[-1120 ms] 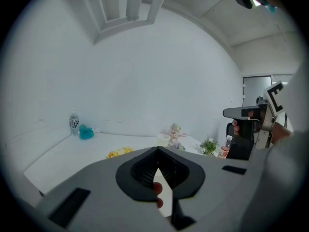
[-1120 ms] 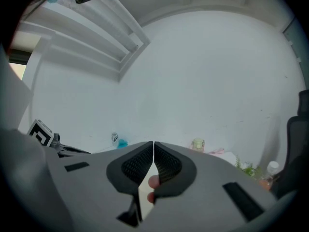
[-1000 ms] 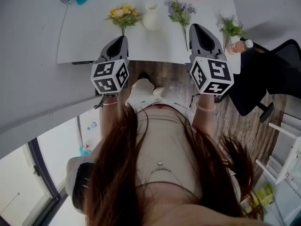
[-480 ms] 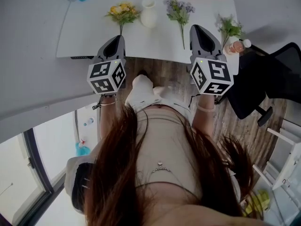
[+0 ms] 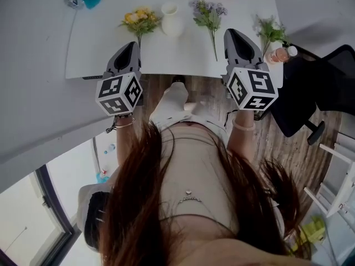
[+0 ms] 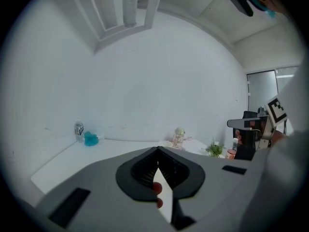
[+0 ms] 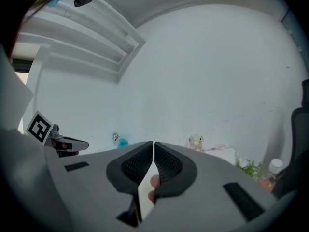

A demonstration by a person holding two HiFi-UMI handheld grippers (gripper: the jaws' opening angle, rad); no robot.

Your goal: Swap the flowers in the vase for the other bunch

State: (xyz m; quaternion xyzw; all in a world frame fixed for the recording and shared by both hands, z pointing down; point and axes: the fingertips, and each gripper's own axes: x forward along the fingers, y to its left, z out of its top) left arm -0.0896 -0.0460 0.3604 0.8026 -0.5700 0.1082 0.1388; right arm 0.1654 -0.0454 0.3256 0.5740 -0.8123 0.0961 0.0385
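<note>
Hovering at the near edge of the white worktop (image 5: pixel 91 51), the left claw (image 5: pixel 128 47) and the right claw (image 5: pixel 233 35) are both pinched fully together, gripping nothing. The yellow bunch (image 5: pixel 138 20) lies just beyond the left claw. The purple bunch (image 5: pixel 209 14) lies beside the right claw. The white vase (image 5: pixel 171 20) stands upright between the two bunches.

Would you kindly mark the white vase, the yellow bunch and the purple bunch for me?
white vase (image 5: pixel 171 20), head view, middle of its body
yellow bunch (image 5: pixel 138 19), head view, on the blooms
purple bunch (image 5: pixel 208 13), head view, on the flower head
</note>
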